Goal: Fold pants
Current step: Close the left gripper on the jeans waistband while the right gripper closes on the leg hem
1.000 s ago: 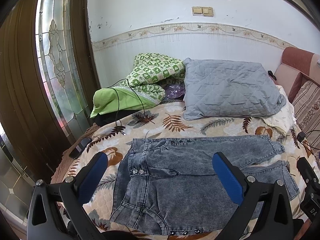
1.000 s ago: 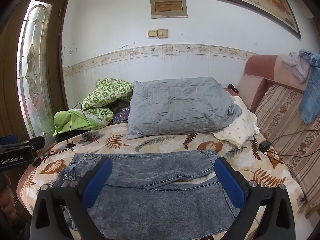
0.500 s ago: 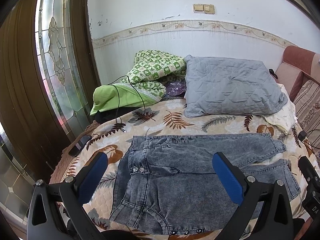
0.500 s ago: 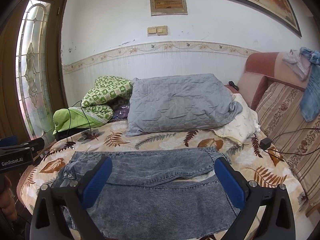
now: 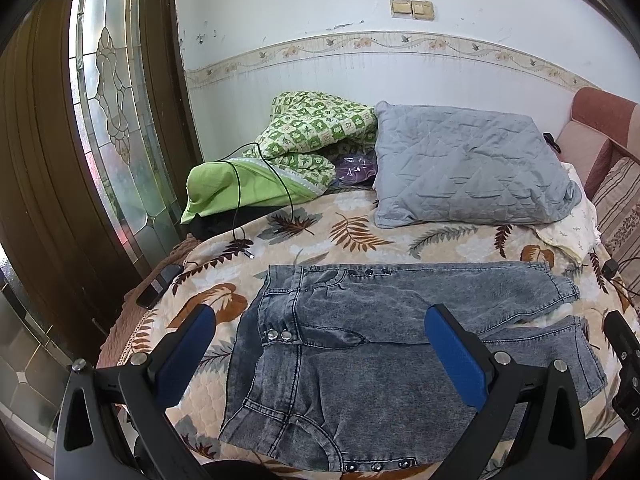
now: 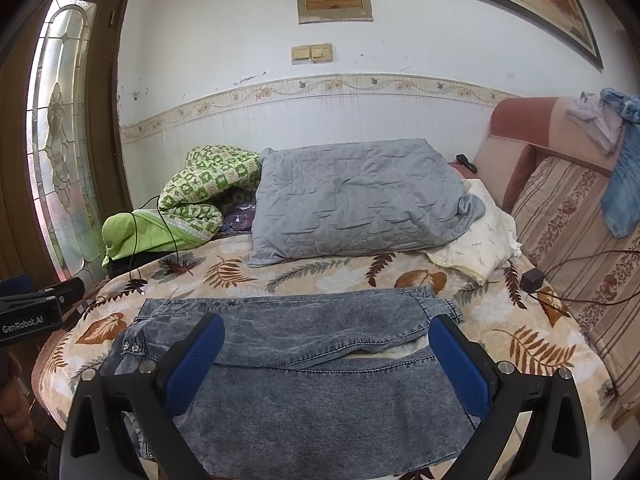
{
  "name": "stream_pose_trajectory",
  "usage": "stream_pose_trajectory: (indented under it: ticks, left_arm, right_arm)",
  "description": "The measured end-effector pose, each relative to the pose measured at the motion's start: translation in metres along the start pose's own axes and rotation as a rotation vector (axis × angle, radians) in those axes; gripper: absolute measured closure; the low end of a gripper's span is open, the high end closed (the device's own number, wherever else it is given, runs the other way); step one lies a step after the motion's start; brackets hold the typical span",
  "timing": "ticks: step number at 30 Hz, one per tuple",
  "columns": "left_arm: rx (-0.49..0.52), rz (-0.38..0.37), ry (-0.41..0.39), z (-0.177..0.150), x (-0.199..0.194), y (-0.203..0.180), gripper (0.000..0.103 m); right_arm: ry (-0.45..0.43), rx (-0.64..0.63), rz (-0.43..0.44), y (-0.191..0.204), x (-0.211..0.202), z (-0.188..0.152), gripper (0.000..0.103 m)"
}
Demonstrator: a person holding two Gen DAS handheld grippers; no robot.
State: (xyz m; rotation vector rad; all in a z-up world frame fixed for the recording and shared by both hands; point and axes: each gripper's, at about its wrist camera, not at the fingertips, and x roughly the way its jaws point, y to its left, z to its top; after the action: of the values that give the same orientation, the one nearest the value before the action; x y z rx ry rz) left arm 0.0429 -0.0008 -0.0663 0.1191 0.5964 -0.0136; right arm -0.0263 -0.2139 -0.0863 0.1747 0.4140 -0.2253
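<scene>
Grey washed denim pants (image 5: 360,344) lie flat across the leaf-print bedspread (image 5: 320,236), waist to the left, legs running right, one leg folded over the other. My left gripper (image 5: 320,344) hovers open above the waist and hip area, holding nothing. In the right wrist view the same pants (image 6: 304,360) spread beneath my right gripper (image 6: 328,356), which is open over the leg part. The left gripper's body (image 6: 36,312) shows at the left edge there, and the right gripper's body (image 5: 624,364) at the right edge of the left wrist view.
A grey quilted pillow (image 5: 468,168), a green patterned blanket (image 5: 312,136) and a green bundle (image 5: 240,188) with a black cable (image 5: 240,200) lie at the bed's far side. A cream cloth (image 6: 480,236), a charger (image 6: 532,280) and a striped headboard (image 6: 572,232) stand right.
Both wrist cameras have tilted or lifted slightly, so the pants and bed sit a little lower in view. The pants have not moved and both grippers stay open.
</scene>
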Motion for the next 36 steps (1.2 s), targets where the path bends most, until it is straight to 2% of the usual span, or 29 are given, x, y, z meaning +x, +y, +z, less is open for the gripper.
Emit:
stream_pose_trajectory:
  ticks: [7, 11, 13, 18, 23, 26, 30, 33, 36]
  left_arm:
    - [0.016, 0.026, 0.026, 0.000, 0.023, 0.010, 0.000]
    - [0.005, 0.051, 0.091, 0.008, 0.063, 0.036, 0.000]
    - [-0.006, 0.092, 0.119, 0.013, 0.088, 0.051, 0.000]
    - [-0.005, 0.140, 0.221, 0.022, 0.157, 0.075, 0.000]
    - [-0.036, 0.128, 0.368, 0.034, 0.238, 0.103, 0.000]
    - [-0.067, 0.138, 0.419, 0.042, 0.273, 0.118, 0.000]
    - [-0.077, 0.122, 0.450, 0.051, 0.307, 0.133, 0.000]
    - [-0.088, 0.130, 0.477, 0.055, 0.330, 0.146, 0.000]
    - [-0.113, 0.120, 0.516, 0.056, 0.349, 0.156, 0.000]
  right_arm:
    - [0.020, -0.021, -0.015, -0.007, 0.017, 0.003, 0.000]
    - [0.049, -0.058, -0.068, -0.036, 0.042, 0.012, 0.000]
    - [0.083, -0.058, -0.095, -0.060, 0.062, 0.017, 0.000]
    - [0.233, 0.004, -0.124, -0.130, 0.139, 0.028, 0.000]
    - [0.357, 0.090, -0.074, -0.171, 0.226, 0.041, 0.000]
    - [0.418, 0.159, -0.032, -0.183, 0.273, 0.048, 0.000]
    - [0.513, 0.246, -0.018, -0.196, 0.333, 0.045, 0.000]
    - [0.558, 0.235, -0.058, -0.199, 0.365, 0.037, 0.002]
    - [0.594, 0.282, -0.044, -0.205, 0.386, 0.028, 0.008]
